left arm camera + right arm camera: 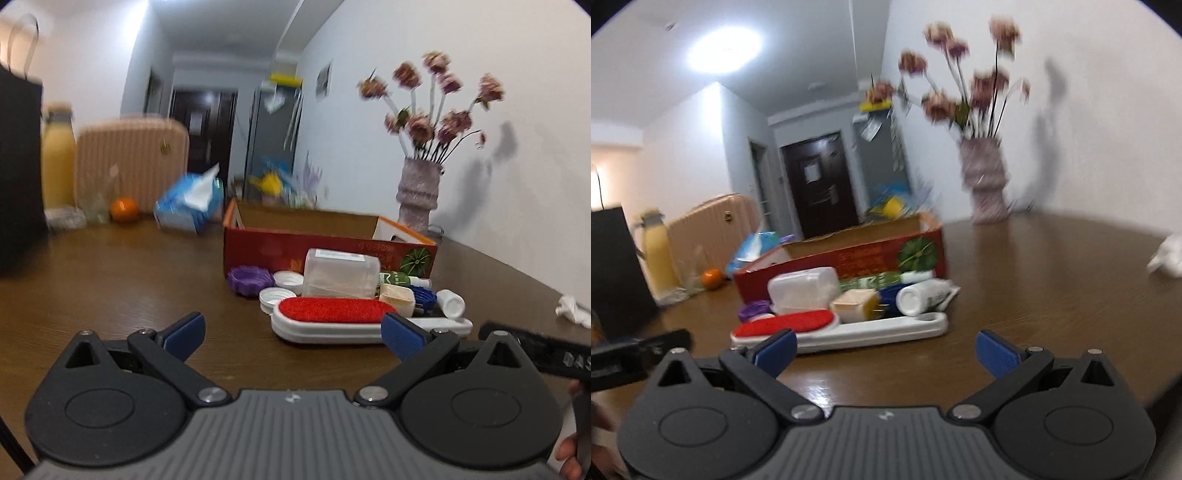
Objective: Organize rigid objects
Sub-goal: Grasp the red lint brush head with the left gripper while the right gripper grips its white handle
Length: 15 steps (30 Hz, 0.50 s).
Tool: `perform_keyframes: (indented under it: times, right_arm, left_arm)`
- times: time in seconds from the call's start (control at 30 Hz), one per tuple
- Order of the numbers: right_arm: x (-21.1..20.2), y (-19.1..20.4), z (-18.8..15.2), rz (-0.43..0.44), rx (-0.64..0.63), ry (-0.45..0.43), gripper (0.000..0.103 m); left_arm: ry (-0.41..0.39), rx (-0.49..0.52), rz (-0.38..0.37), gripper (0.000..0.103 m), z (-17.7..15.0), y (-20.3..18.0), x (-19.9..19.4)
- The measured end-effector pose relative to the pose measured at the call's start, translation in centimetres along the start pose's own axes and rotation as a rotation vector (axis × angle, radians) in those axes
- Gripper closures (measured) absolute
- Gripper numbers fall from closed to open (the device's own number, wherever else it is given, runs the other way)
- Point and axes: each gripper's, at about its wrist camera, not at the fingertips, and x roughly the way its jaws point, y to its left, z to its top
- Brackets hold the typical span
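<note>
A pile of small rigid objects lies on the brown table in front of an open red cardboard box (266, 247) (849, 254). It holds a white lint brush with a red pad (332, 319) (798, 321), a clear plastic container (340, 273) (803, 288), a purple lid (247, 280), white caps (273, 297), a white bottle (923, 295) and a beige plug (855, 304). My left gripper (291, 332) is open and empty, just short of the brush. My right gripper (884, 350) is open and empty, near the brush's handle.
A vase of pink flowers (419, 192) (986, 184) stands at the back by the wall. A tissue pack (188, 206), an orange (123, 209), a yellow bottle (57, 158) and a black bag (18, 177) sit at the left. Crumpled white paper (572, 310) lies at the right.
</note>
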Motion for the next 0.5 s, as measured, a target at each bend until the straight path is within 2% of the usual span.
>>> perform_keyframes:
  times: [0.13,0.2,0.23,0.27,0.43,0.5]
  right_arm:
    - [2.7,-2.2,2.4,-0.055,0.016,0.051,0.001]
    - [3.8,-3.4,3.4,-0.038,0.020,0.056,0.021]
    - [4.6,-3.8,3.9,-0.041,0.015,0.066,0.035]
    - [5.2,-4.2,4.2,-0.052,0.011,0.074,0.042]
    - [7.8,-5.5,4.7,-0.062,-0.014,0.146,0.059]
    - [8.5,-5.5,4.4,-0.059,-0.024,0.180,0.065]
  left_arm:
    - [0.156,0.042,0.038,0.000,2.1,0.0,4.9]
    - [0.193,0.058,0.038,0.000,2.4,0.1,6.5]
    - [0.201,0.047,0.030,0.000,2.6,0.3,7.1]
    - [0.208,0.027,0.024,0.000,2.8,0.5,7.7]
    - [0.241,-0.039,-0.016,0.001,3.4,1.1,10.1]
    - [0.259,-0.053,-0.024,0.014,3.3,1.2,10.8]
